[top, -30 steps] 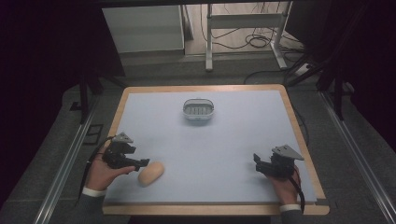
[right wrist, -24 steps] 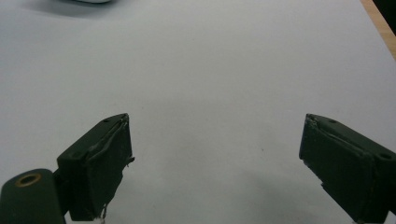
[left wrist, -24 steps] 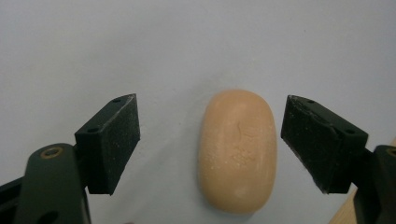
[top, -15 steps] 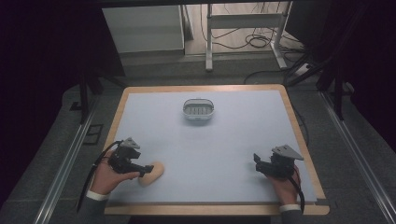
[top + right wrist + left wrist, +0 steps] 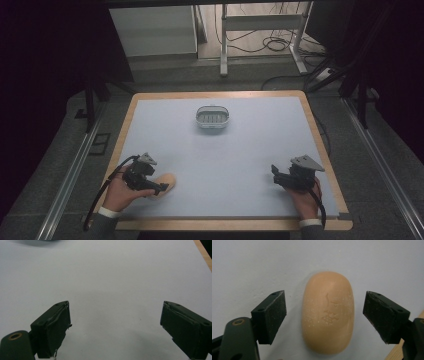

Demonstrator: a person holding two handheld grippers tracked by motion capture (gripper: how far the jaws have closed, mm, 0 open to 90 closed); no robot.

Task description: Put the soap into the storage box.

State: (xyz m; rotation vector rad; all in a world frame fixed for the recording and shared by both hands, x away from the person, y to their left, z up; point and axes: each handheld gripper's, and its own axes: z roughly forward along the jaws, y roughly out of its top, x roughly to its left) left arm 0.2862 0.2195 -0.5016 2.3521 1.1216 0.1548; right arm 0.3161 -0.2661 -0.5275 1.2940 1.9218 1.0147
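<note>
Came down over the soap bar [image 5: 328,312] with the left gripper [image 5: 159,189] near the front-left corner of the table [image 5: 250,165], closer to the bar than one second ago, when that gripper stood a little further back toward the left edge and beside the bar. Had just been opening the jaws, now spread wide, one pad [image 5: 272,315] at each long side of the bar, with a gap on both sides and no pressing yet. Lay flat on the pale surface, the bar, lengthwise between the pads, apart from both. Probably meant that the approach was nearly finished and that closing on the bar was the next step, with no lifting begun yet. Rested near the front-right corner the right gripper [image 5: 278,179], jaws also wide with only bare table between them, in the same place as in the earlier frames. Stood at the middle of the table toward the far edge the small grey dish [image 5: 212,118], well apart from the bar and unmoved, possibly the place for the bar, though not sure
</note>
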